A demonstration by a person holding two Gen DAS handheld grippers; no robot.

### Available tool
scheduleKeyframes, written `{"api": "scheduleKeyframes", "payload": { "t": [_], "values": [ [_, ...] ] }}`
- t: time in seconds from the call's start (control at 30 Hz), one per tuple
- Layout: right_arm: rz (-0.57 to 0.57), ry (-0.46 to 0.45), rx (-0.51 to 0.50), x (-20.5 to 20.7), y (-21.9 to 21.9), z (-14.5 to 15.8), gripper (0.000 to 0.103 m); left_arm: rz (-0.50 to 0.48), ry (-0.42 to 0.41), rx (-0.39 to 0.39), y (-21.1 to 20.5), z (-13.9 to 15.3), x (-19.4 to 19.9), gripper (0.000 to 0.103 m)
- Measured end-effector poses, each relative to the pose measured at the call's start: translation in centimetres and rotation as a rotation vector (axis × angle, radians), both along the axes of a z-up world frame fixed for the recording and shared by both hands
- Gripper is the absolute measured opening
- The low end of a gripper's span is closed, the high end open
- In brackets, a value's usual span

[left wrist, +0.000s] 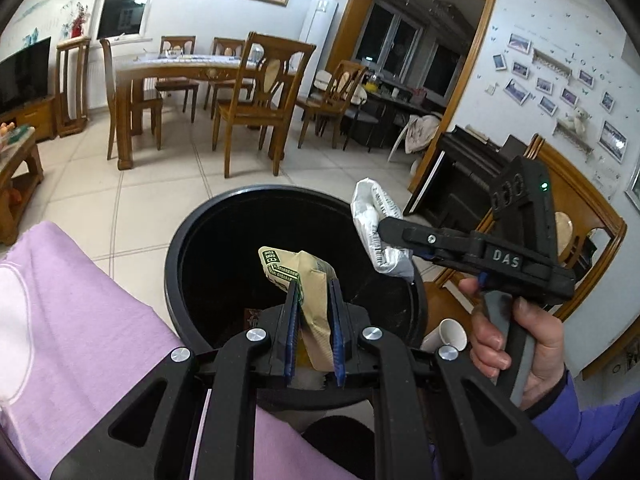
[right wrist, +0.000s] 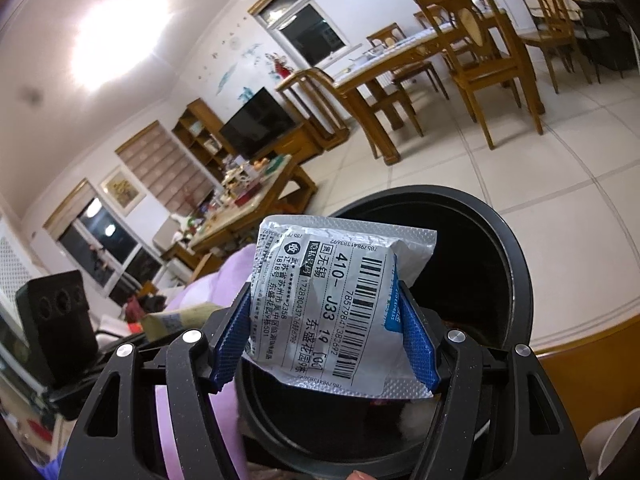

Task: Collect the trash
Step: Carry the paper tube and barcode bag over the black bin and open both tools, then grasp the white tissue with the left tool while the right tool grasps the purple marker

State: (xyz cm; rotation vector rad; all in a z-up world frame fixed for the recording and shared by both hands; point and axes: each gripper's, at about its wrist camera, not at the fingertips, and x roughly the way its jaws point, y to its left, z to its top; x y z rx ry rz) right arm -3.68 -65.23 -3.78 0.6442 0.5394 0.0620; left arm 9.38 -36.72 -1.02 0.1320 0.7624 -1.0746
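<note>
A round black trash bin (left wrist: 188, 240) stands open on the floor; it also shows in the right wrist view (right wrist: 516, 264). My left gripper (left wrist: 314, 288) is shut on a tan paper wrapper with green print (left wrist: 308, 276) and holds it over the bin's mouth. My right gripper (right wrist: 326, 312) is shut on a silver courier bag with a barcode label (right wrist: 332, 300), held above the bin's rim. The right gripper also shows in the left wrist view (left wrist: 384, 228), holding the silver bag (left wrist: 372, 216) at the bin's right edge.
A white paper cup (left wrist: 450, 334) lies by the bin on the right. A lilac cloth (left wrist: 80, 320) covers the surface at left. A wooden dining table with chairs (left wrist: 248, 92) stands behind on the tiled floor. A dark piano (left wrist: 468, 176) and a wooden chair stand at right.
</note>
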Motion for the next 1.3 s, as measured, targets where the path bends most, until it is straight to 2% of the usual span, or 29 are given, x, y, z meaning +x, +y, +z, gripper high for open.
{"api": "scheduleKeyframes", "payload": {
  "t": [0.2,0.27,0.3,0.37,0.4,0.43,0.57,0.63,0.8,0.87,1.1,1.2,1.3],
  "values": [
    [-0.004,0.008,0.005,0.7,0.8,-0.5,0.069,0.019,0.007,0.028,-0.2,-0.6,0.4,0.017],
    [-0.006,0.012,0.009,0.8,1.1,-0.5,0.075,0.030,0.009,0.039,0.0,-0.6,0.5,0.018],
    [-0.009,0.014,0.017,0.5,1.7,-0.5,0.083,0.037,0.013,0.045,0.1,-0.6,0.5,0.019],
    [-0.009,0.016,0.022,0.6,1.8,-0.5,0.085,0.059,0.019,0.053,0.1,-0.4,0.6,0.041],
    [-0.011,0.017,0.017,0.6,1.9,-0.5,0.085,0.071,0.017,0.054,0.0,-0.2,0.7,0.071],
    [-0.013,0.016,0.013,0.5,2.0,-0.5,0.085,0.089,0.006,0.050,0.5,0.1,0.5,0.090],
    [-0.002,0.016,0.000,0.7,2.9,-0.2,0.085,0.104,-0.037,0.050,1.5,1.7,-0.6,0.092],
    [0.008,0.014,-0.007,0.8,4.1,0.4,0.085,0.112,-0.039,0.059,2.4,2.3,-1.0,0.097],
    [0.059,0.014,-0.039,2.1,7.1,1.5,0.086,0.175,-0.037,0.080,6.8,3.4,-2.0,0.098],
    [0.088,0.011,-0.052,2.9,9.0,2.0,0.095,0.232,-0.041,0.088,9.9,3.7,-2.0,0.098],
    [0.253,0.029,-0.122,6.4,18.9,3.4,0.096,0.527,-0.013,0.082,23.8,3.5,-0.7,0.098],
    [0.342,0.055,-0.159,8.2,24.5,3.7,0.096,0.704,-0.017,0.146,30.1,2.0,-0.1,0.098],
    [0.424,0.078,-0.202,9.7,29.5,3.7,0.096,0.782,0.031,0.178,33.6,0.3,0.6,0.098]
  ]
}}
